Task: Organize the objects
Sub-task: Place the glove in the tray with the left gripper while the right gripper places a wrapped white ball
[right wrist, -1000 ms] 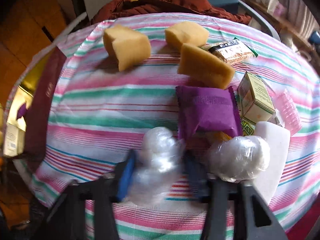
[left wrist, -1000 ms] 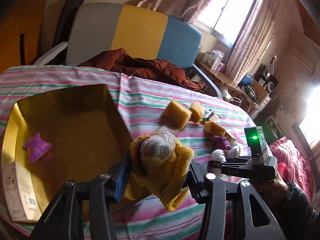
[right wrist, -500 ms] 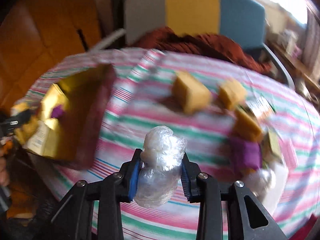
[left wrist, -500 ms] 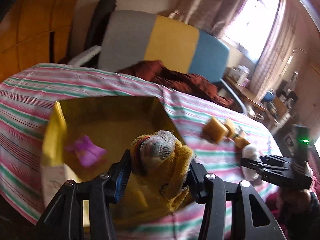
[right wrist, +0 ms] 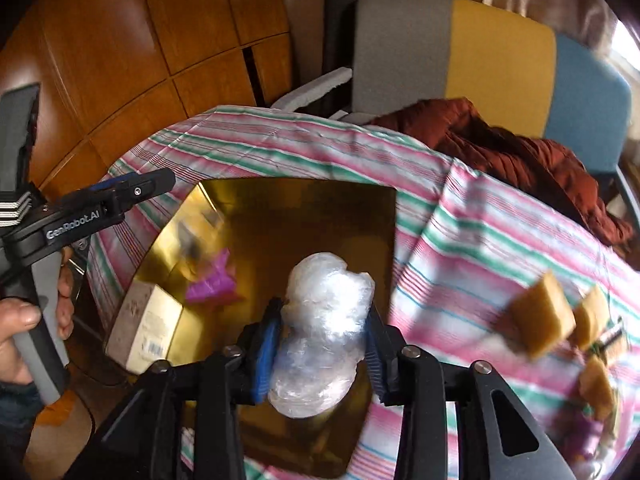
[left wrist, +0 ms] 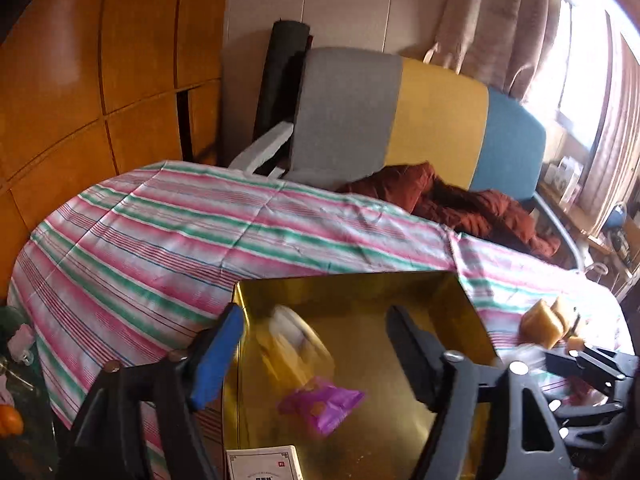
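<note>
We find left gripper (left wrist: 316,344) jaws just spread, yellow bundle (left wrist: 294,346) dropping btwn them into gold box (left wrist: 344,280). Right gripper (right wrist: 320,354) jaws just loosening, plastic-wrapped ball (right wrist: 324,320) still btwn, over box. Sponges (right wrist: 544,316) etc. outstanding beyond.

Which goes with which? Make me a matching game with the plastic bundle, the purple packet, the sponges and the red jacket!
Things:
1. plastic bundle
2. purple packet
3. sponges
4. red jacket

Clues:
A. lying in the gold box
B. on the striped cloth
C. on the chair
D. see-through and crinkly

Pairs: 1-D, 2-A, 3-B, 4-C
</note>
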